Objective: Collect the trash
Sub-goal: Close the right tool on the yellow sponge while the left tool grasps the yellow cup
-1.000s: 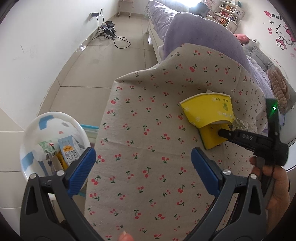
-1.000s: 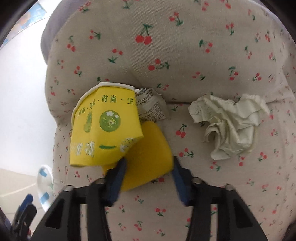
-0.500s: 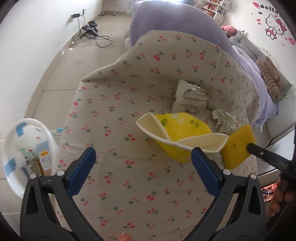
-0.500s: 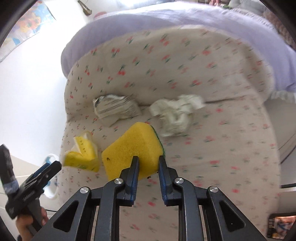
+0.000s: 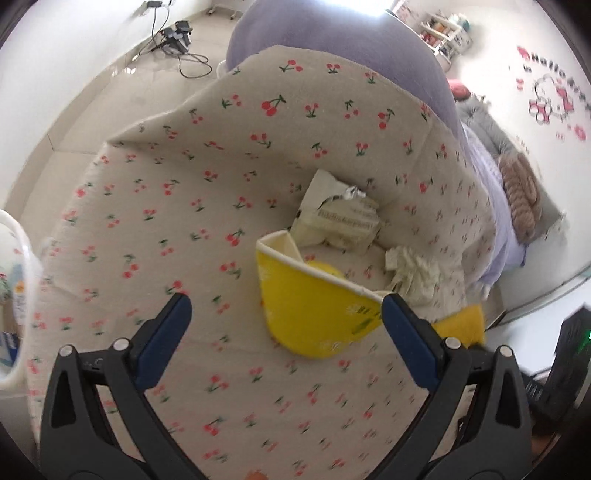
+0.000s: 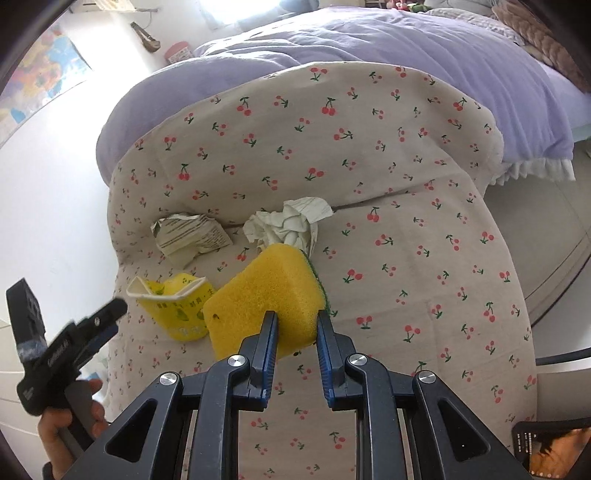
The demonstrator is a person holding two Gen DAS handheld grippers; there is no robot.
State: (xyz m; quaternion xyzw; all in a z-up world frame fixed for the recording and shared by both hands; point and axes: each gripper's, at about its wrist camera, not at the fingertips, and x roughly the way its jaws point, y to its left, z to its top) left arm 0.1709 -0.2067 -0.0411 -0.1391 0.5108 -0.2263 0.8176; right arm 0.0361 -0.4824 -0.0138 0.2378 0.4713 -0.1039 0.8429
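The right gripper (image 6: 293, 328) pinches a yellow scouring sponge (image 6: 266, 295) by its near edge, lifted above a cherry-print cloth (image 6: 406, 229), its green scrub face showing at the 2 o'clock corner. The left gripper (image 5: 286, 317) hangs with its blue pads spread wide and nothing between them, a crushed yellow paper cup (image 5: 314, 314) lying on the cloth just ahead, closer to the right-hand pad. The step in hand looks like the carrying-off of the sponge while the left gripper lines up on the cup; the next move would call for the left jaws to straddle the cup's flattened wall and close gently, since the thin paper will buckle rather than resist. Beyond the cup, at 12 o'clock in the left wrist view, a torn printed wrapper (image 5: 340, 221) rests against the fold of the cloth, and a crumpled tissue (image 5: 417, 273) lies at 2 o'clock; both await collection. Only the left wrist view catches the white rim of a basin (image 5: 20, 236) at 9 o'clock, probably where the trash goes, and the power strip (image 5: 177, 35) on the tiled floor. Only the right wrist view shows the grip on the sponge, the lilac duvet (image 6: 369, 51) behind, and a phone (image 6: 550, 446) at 5 o'clock.
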